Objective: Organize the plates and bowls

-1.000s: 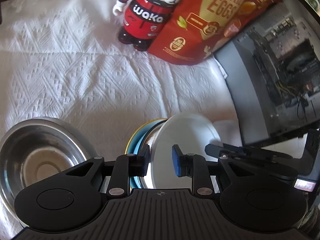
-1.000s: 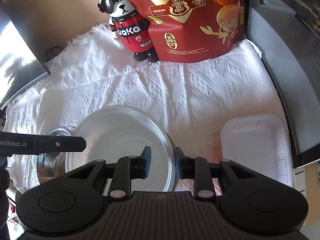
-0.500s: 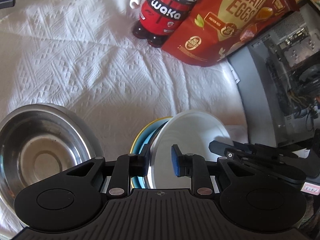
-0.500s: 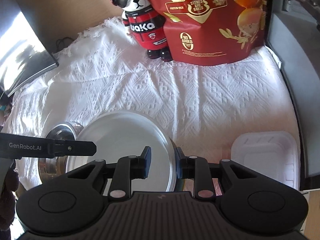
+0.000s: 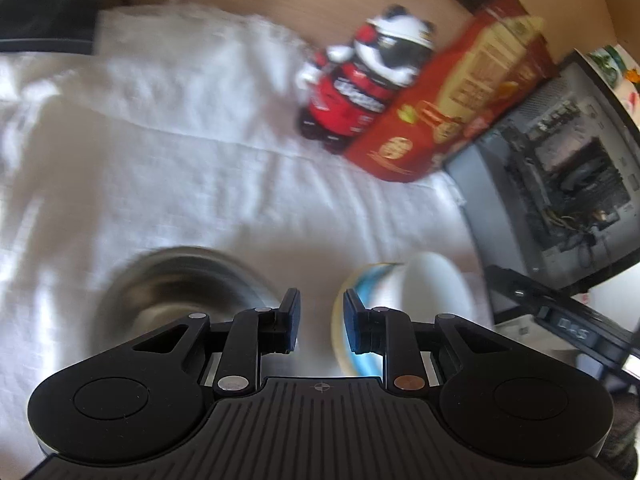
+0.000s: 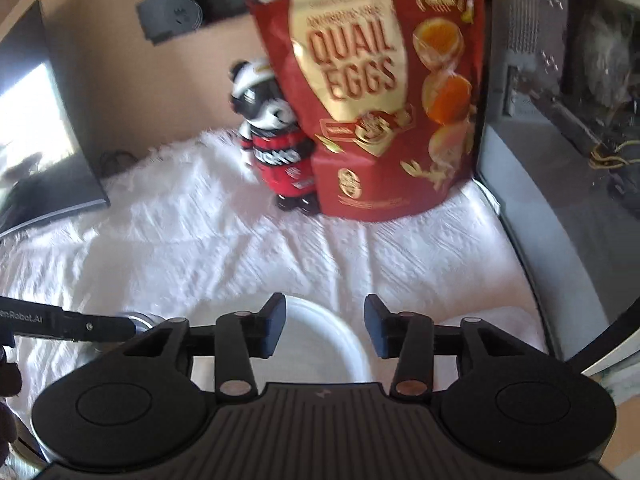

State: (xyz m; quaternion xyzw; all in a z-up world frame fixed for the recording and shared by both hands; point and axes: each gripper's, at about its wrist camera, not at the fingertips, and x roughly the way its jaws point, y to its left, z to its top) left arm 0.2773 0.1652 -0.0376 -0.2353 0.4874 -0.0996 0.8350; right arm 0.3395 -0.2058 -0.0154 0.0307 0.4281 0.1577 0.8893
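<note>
**Both grippers off the dishes, white plate sitting on the stack**

The left gripper [image 5: 319, 312] has its jaws apart with nothing between them, and the right gripper [image 6: 325, 326] is spread even wider, also empty. So nobody is holding anything at this point.

The white plate [image 6: 320, 340] lies just under and between the right gripper's fingers, lying roughly flat, face up. It's round, so no real long axis to speak of. From the left wrist view, the same plate sits on a blue bowl [image 5: 362, 284] with a yellowish rim, and looks tilted, though motion blur makes that hard to call. Probably nesting them is the point: smaller footprint, one pile.

The steel bowl [image 5: 180, 284] sits open side up on the white cloth [image 6: 240, 248], just beside the stack and apart from it. That one looks like the next candidate for stacking.

At the back, the bear figure [image 6: 276, 152] and quail eggs bag [image 6: 380, 88] stand upright, well away from the dishes.
</note>
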